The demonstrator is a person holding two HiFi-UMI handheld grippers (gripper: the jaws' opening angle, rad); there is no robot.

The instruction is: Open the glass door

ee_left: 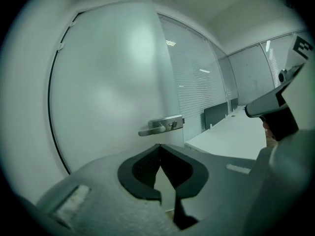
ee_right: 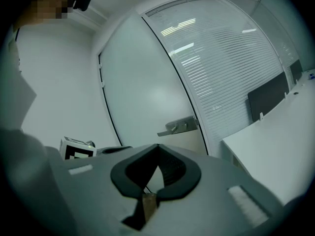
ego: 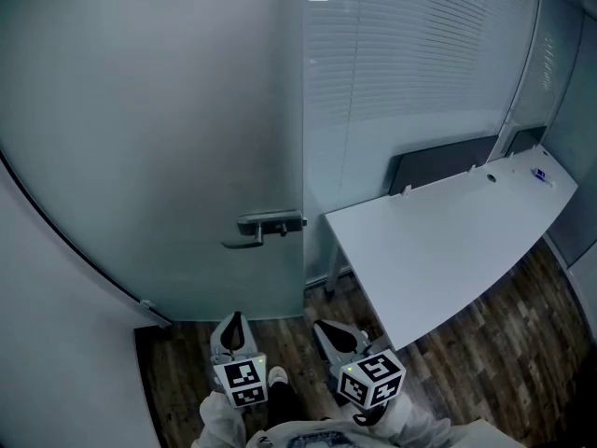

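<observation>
The frosted glass door [ego: 159, 138] stands closed, with a metal lever handle [ego: 266, 225] at its right edge. The handle [ee_left: 160, 126] shows ahead in the left gripper view, and the same handle [ee_right: 179, 126] in the right gripper view. My left gripper [ego: 235, 320] is low in the head view, well short of the door, jaws shut with nothing between them. Beside it my right gripper [ego: 326, 329] is also held back from the door, its jaw tips meeting and empty. Neither gripper touches the handle.
A white desk [ego: 448, 241] juts out to the right of the door, with dark panels behind it. A glass wall with blinds [ego: 410, 54] adjoins the door. Dark wood floor [ego: 289, 343] lies between me and the door. A white wall [ego: 56, 343] is at left.
</observation>
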